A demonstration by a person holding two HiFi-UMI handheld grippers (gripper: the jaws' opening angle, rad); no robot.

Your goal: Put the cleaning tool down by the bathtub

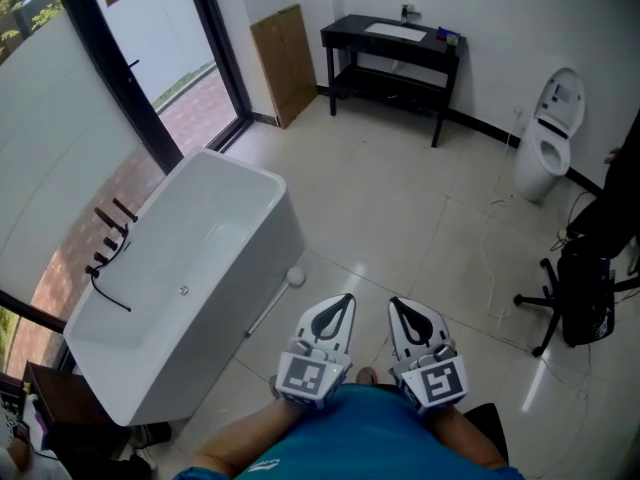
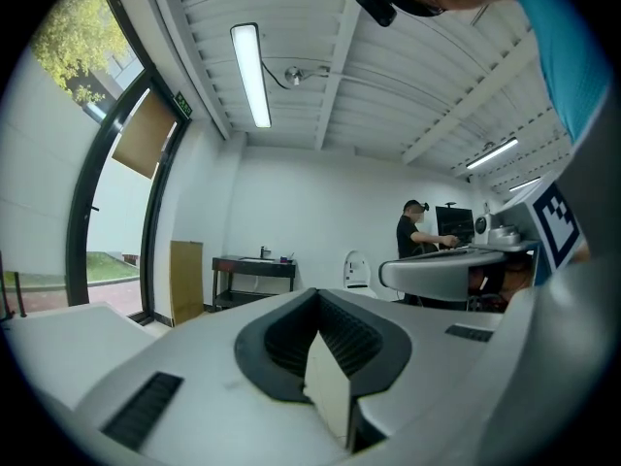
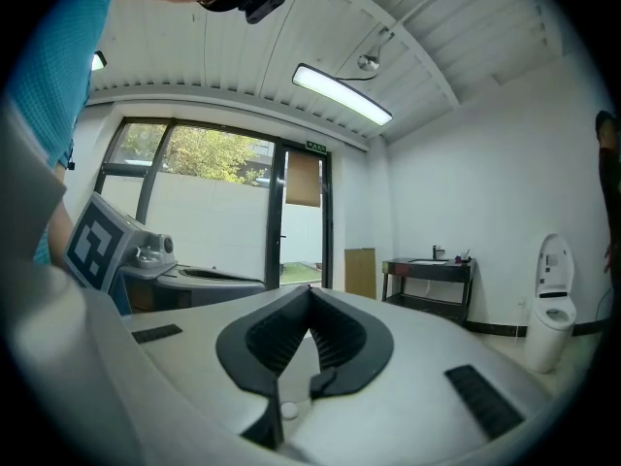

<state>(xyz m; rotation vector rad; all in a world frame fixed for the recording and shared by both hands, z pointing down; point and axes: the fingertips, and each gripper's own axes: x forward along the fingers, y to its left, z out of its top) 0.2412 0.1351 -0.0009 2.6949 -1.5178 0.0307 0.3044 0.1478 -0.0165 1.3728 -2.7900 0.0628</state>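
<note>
Clearly down on the floor (image 1: 400, 208) with the cleaning tool (image 1: 294, 278): laid close against the outer wall of the bathtub (image 1: 250, 288), round white head at its far end. Closed tip to tip on the left gripper (image 1: 347, 298), with nothing between the jaws. Likewise pressed together and empty on the right gripper (image 1: 393, 302). Held side by side just off the bathtub's near corner, apart from the cleaning tool, touching neither it nor the bathtub.
</note>
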